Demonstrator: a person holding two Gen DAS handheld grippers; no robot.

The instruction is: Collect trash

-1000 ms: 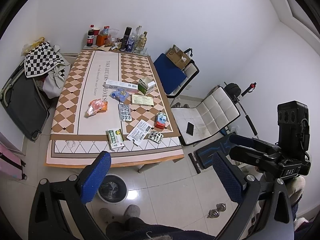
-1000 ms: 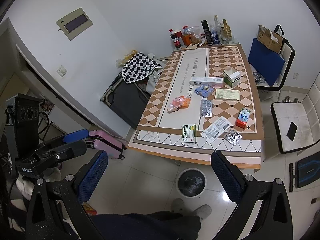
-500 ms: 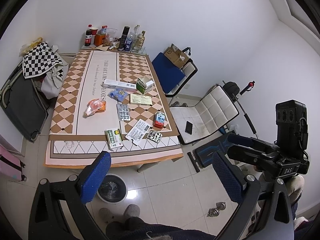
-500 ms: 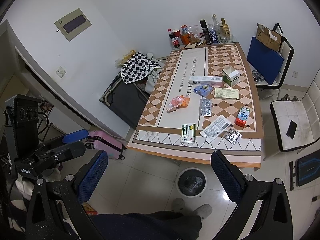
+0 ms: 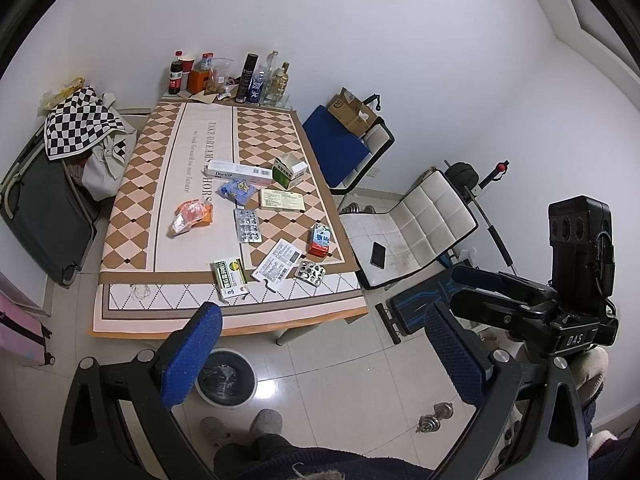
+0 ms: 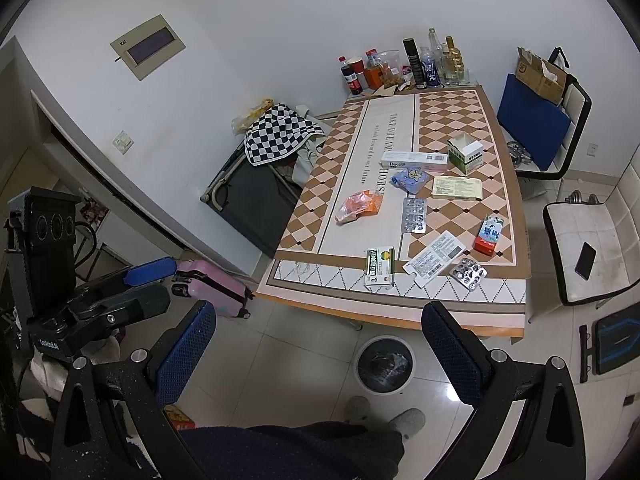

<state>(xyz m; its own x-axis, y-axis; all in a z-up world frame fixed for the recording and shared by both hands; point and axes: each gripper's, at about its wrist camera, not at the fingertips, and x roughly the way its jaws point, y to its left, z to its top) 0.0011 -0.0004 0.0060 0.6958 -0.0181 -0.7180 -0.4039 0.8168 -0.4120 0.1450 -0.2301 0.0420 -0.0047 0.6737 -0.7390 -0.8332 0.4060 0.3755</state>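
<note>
Trash lies on the patterned table: a green medicine box, a paper slip, blister packs, a small red carton, an orange wrapper, a toothpaste box. A bin stands on the floor below the table's near edge. My left gripper and right gripper are open, empty, well back from the table.
Bottles crowd the table's far end. A white chair with a phone and a blue-cushioned chair stand right of the table. A dark suitcase and a pink suitcase stand left. A dumbbell lies on the floor.
Both grippers have drawn slightly back and up from the table. Nothing on the table has moved.
</note>
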